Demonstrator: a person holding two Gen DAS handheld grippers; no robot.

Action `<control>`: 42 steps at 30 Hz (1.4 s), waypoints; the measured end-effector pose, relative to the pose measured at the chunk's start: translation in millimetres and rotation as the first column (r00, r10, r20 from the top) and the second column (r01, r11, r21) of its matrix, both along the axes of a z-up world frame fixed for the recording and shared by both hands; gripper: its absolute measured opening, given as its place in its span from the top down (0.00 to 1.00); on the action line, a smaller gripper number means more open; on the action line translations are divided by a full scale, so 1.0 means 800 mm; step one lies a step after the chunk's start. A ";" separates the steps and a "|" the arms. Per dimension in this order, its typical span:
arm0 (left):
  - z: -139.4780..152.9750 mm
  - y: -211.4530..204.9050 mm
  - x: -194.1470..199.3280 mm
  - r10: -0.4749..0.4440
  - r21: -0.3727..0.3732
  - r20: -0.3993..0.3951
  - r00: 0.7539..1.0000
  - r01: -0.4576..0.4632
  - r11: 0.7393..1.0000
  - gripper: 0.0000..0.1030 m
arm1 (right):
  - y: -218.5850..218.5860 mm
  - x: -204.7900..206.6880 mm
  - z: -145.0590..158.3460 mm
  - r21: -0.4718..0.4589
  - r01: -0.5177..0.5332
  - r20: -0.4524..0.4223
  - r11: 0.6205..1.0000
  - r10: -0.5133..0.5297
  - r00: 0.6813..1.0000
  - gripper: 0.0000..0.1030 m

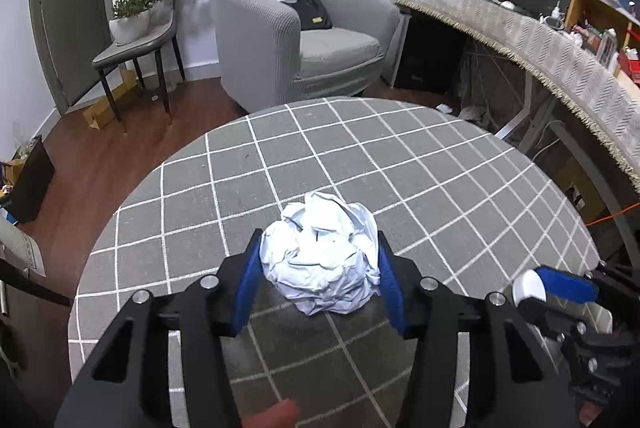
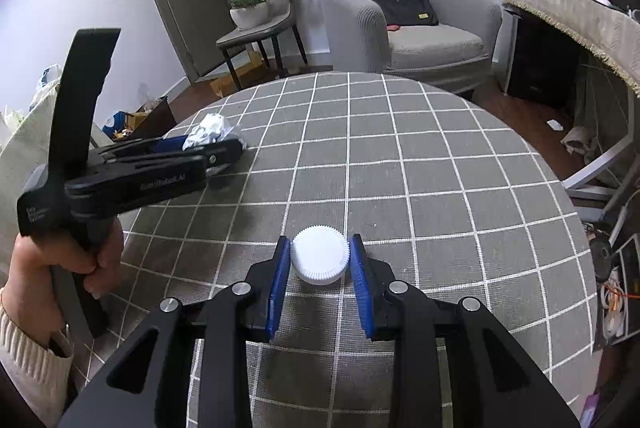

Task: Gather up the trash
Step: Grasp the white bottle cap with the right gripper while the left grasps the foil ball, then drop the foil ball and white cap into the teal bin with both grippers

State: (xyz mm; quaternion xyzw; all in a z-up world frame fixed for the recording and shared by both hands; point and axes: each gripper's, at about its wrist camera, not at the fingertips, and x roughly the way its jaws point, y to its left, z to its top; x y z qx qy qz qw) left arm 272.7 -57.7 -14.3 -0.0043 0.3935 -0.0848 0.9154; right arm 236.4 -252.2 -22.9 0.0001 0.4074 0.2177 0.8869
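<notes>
A crumpled white paper ball [image 1: 320, 260] sits between the blue pads of my left gripper [image 1: 318, 260], which is shut on it just above the grey checked round table [image 1: 360, 156]. The ball also shows in the right wrist view [image 2: 210, 132], held by the left gripper [image 2: 200, 148]. My right gripper [image 2: 319, 260] is shut on a white ribbed cap [image 2: 319, 258] over the table [image 2: 440, 168]. The right gripper with the cap [image 1: 529, 286] shows at the right edge of the left wrist view.
A grey armchair [image 1: 288, 36] with a black bag stands beyond the table. A chair with potted plants [image 1: 136, 24] is at the left. A cloth-covered desk [image 1: 520, 32] runs along the right. A dark bin [image 2: 156, 116] with trash stands on the floor at the left.
</notes>
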 end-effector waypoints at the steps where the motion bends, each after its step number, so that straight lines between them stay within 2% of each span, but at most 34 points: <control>1: 0.002 0.001 -0.004 -0.005 -0.003 0.009 1.000 0.006 1.000 0.46 | 0.000 -0.001 0.001 -0.007 0.007 0.008 1.000 -0.007 1.000 0.70; 7: 0.014 0.010 -0.039 -0.029 -0.049 0.071 0.997 0.033 0.998 0.46 | -0.001 -0.005 0.005 0.006 0.049 0.017 0.999 -0.049 0.999 0.70; 10: 0.018 0.014 -0.059 -0.028 -0.041 0.093 0.995 0.032 0.999 0.46 | 0.007 -0.009 0.005 -0.007 0.060 0.026 0.998 -0.059 0.998 0.70; 13: 0.017 0.021 -0.077 -0.021 -0.058 0.088 0.996 0.027 0.998 0.46 | 0.017 -0.014 0.000 -0.007 0.064 0.019 0.998 -0.064 0.998 0.70; 18: 0.017 0.031 -0.110 -0.026 -0.023 0.095 0.995 0.029 0.999 0.46 | 0.037 -0.033 0.002 -0.002 0.053 0.031 0.999 -0.053 0.998 0.70; 24: 0.020 0.058 -0.143 -0.003 -0.047 0.090 0.996 0.008 0.999 0.46 | 0.062 -0.065 0.010 0.010 0.045 0.058 0.999 -0.045 0.997 0.70; 38: 0.013 0.095 -0.200 0.011 -0.049 0.114 0.993 -0.005 0.999 0.46 | 0.118 -0.118 0.016 0.000 -0.005 0.088 1.000 0.005 0.996 0.70; 42: 0.013 0.111 -0.216 0.021 -0.054 0.119 0.993 -0.015 0.998 0.46 | 0.139 -0.132 0.017 -0.029 -0.034 0.108 0.999 0.037 0.993 0.70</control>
